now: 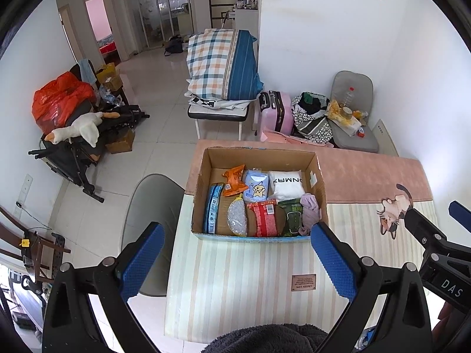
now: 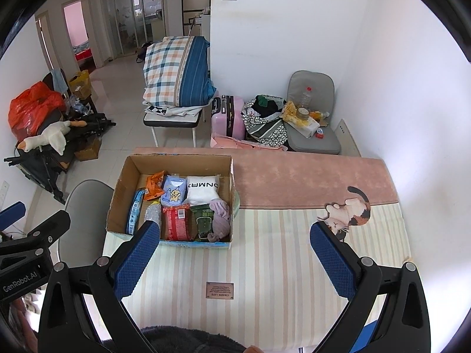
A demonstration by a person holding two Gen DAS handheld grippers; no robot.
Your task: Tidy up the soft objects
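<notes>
Nearest the cameras, a dark fleece sleeve (image 1: 265, 338) lies at the bottom edge, and both hand-held grippers hang above the striped table mat (image 2: 265, 264). The left gripper (image 1: 237, 253) has its blue-padded jaws spread wide with nothing between them; the right gripper (image 2: 234, 254) is likewise spread wide and empty. A small brown label (image 2: 220, 290) sits on the mat between them. Beyond stands an open cardboard box (image 1: 203, 176), towards the table's left side, long axis running left to right. Inside, the soft items are packed in two rows, most lying lengthwise from near to far: a blue packet (image 1: 212, 209) on edge along the left wall, a mesh pouch (image 1: 237, 216), a red packet (image 1: 266, 216), a green packet (image 1: 293, 216) and a lilac cloth (image 1: 309, 210); behind them an orange packet (image 1: 234, 179), a light blue tissue pack (image 1: 256, 185) and a white pillow pack (image 1: 287, 184). Farther off lies a pink mat strip (image 2: 309, 176) with a cat motif (image 2: 348, 209).
</notes>
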